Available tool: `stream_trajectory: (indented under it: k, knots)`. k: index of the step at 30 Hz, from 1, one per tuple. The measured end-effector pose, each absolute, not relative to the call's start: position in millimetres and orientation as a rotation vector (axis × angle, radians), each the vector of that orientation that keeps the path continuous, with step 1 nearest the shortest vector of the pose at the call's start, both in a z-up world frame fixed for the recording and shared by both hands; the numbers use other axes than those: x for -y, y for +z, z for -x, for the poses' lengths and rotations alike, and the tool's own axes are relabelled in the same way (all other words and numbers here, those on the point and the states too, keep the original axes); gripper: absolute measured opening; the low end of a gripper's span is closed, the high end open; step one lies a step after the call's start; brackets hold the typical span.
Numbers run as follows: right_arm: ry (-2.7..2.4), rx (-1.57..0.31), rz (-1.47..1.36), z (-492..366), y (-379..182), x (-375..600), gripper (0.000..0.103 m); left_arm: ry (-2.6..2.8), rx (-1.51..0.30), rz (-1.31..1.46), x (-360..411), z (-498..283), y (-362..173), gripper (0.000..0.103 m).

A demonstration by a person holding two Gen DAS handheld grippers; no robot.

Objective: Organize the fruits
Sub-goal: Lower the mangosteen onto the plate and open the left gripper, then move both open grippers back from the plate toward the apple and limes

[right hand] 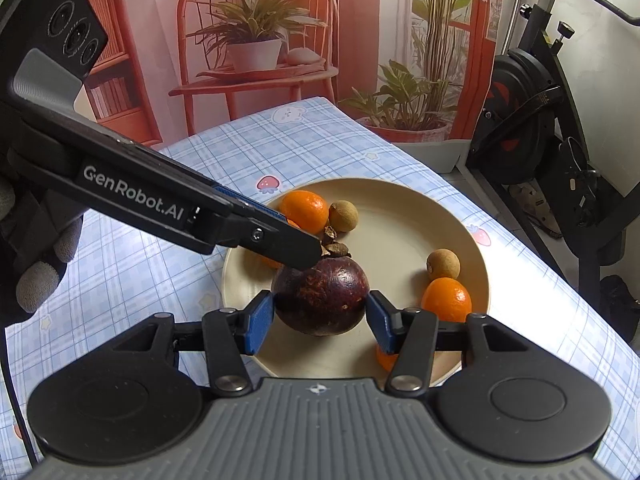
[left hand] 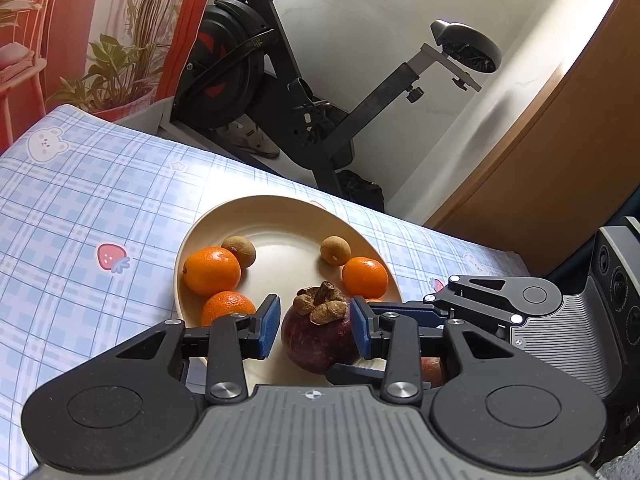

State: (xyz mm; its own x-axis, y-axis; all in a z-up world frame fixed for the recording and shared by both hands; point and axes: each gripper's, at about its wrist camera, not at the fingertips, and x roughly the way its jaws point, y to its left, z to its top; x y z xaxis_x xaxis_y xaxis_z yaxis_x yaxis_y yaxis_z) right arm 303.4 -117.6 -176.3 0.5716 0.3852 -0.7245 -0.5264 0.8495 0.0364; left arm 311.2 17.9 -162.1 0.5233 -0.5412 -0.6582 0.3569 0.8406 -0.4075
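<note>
Gloved hand (right hand: 36,248): far left of the right wrist view, gripping the left gripper's handle
Left gripper (left hand: 314,326): lower centre of its own view, jaws narrow; right pad touches the mangosteen, a sliver of gap shows at the left pad, so I cannot tell if it truly grips
Mangosteen (right hand: 320,296): centre of frame, on the near part of the plate, dry calyx up
Right gripper (right hand: 320,320): blue pads pressing both sides of the mangosteen, holding it
Plate (right hand: 400,216): cream, on the blue checked tablecloth (right hand: 312,136)
Oranges: one upper left (right hand: 304,210), one right (right hand: 448,298)
Longans: beside each orange (right hand: 343,216), (right hand: 442,264)
Exercise bike (right hand: 560,120): right edge
</note>
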Motion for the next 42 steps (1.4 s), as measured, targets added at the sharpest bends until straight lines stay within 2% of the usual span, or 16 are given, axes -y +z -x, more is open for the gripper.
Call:
stream_trajectory:
  k: [11, 19, 29, 37, 39, 42]
  knots:
    - [0.489, -0.803, 0.169, -297.3, -173.7, 125.4, 0.054, -0.485, -0.845, 0.186, -23.8, -299.4, -153.1, 0.042]
    - [0.473, -0.802, 0.165, -293.7, -172.8, 127.5, 0.054, -0.448, -0.828, 0.137, -26.8, -293.3, -150.3, 0.051]
    - [0.464, -0.805, 0.158, -291.8, -169.9, 127.2, 0.054, -0.411, -0.810, 0.112, -29.8, -288.2, -147.6, 0.055]
    - [0.437, -0.767, 0.102, -269.2, -158.2, 146.1, 0.056, -0.364, -0.757, 0.054, -23.1, -270.4, -131.4, 0.071]
    - [0.423, -0.751, 0.080, -260.8, -154.7, 153.2, 0.059, -0.344, -0.745, 0.036, -20.5, -264.9, -126.1, 0.075]
    - [0.380, -0.696, 0.019, -241.8, -145.5, 168.7, 0.072, -0.298, -0.720, 0.007, -16.1, -255.6, -118.0, 0.081]
